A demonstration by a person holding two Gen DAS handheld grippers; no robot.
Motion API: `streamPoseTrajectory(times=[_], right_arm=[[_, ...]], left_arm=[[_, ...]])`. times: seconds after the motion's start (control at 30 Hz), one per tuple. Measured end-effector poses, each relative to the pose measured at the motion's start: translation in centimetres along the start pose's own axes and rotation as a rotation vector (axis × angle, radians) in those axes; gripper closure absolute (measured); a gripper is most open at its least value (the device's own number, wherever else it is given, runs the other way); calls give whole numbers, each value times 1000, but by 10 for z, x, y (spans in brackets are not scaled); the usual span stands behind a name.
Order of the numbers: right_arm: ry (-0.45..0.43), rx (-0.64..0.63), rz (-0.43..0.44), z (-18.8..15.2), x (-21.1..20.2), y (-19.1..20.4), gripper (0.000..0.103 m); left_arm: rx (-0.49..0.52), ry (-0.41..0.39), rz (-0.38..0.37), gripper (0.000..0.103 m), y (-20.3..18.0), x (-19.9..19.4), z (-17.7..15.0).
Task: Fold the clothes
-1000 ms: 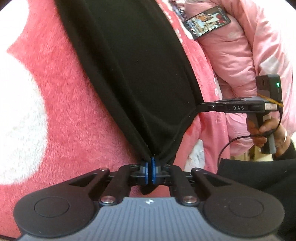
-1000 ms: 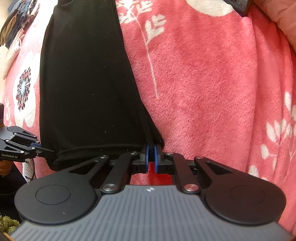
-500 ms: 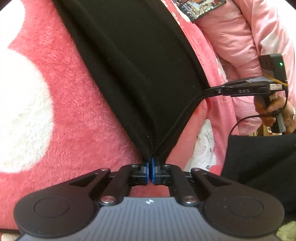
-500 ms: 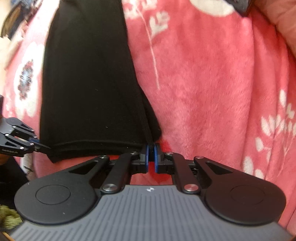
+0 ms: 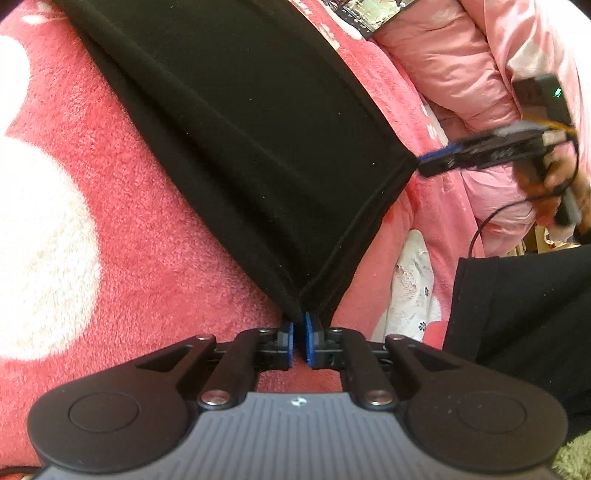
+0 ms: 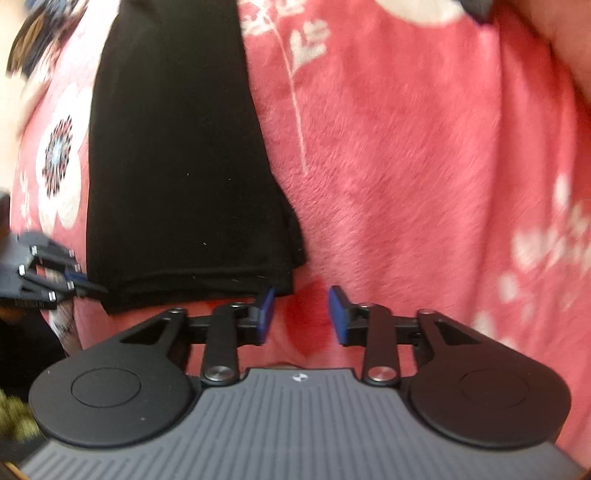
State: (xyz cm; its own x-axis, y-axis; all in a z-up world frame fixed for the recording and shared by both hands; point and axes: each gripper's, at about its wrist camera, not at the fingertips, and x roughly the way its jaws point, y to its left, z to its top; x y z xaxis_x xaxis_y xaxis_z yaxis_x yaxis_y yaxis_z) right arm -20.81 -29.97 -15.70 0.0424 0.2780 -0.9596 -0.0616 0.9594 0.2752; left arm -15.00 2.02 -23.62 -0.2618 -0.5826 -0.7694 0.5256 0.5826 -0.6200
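Observation:
A black garment (image 5: 240,129) lies folded in a long strip on the pink fleece blanket (image 5: 129,221). My left gripper (image 5: 299,332) is at its near corner. Its jaws are opening, a narrow gap shows between the blue pads, and the cloth's corner sits just at their tips. In the right wrist view the garment (image 6: 173,166) ends in a straight hem. My right gripper (image 6: 301,310) is opening with only blanket between its fingers, and the hem's corner touches the left pad (image 6: 266,299). Each gripper shows blurred in the other's view: the right gripper (image 5: 428,164) and the left gripper (image 6: 85,284).
A pink quilted cover (image 5: 461,74) is bunched at the right with a printed card (image 5: 373,14) on it. A hand (image 5: 554,181) holds the right gripper's handle. A dark-clothed leg (image 5: 517,314) and white flowered cloth (image 5: 413,288) lie at the blanket's edge.
The right gripper's jaws have parted and let go of the garment's corner. The left gripper's pads have parted slightly. The hem between them now lies slack on the blanket.

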Motion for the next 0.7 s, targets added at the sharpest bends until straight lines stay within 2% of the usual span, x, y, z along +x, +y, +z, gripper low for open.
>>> streamPoseTrajectory(times=[0.07,0.13,0.17,0.23,0.33,0.4,0.57,0.7], right_arm=[[-8,-57,-17,14,-15,3,61],[-62,-90,-38,31,-31,-9,61],[-107,-99,-31,36,-37,-27,61],[-229,-113,1,46,-49,-25,61],[-402,-140,71,97,-56,-5,62],[-469,-165,105,135,-49,1,63],[-564,-197,141,207,-21,16,66],[-572,-166,168,257,-10,29,66]], left_arm=[[11,9,3,91,-2,0,1],[23,15,7,89,-5,2,3],[27,18,11,89,-6,3,3],[32,22,19,89,-9,6,3],[27,28,25,91,-10,9,3],[15,33,23,92,-9,10,4],[4,57,3,94,-7,16,8],[9,68,-26,94,-6,22,9]])
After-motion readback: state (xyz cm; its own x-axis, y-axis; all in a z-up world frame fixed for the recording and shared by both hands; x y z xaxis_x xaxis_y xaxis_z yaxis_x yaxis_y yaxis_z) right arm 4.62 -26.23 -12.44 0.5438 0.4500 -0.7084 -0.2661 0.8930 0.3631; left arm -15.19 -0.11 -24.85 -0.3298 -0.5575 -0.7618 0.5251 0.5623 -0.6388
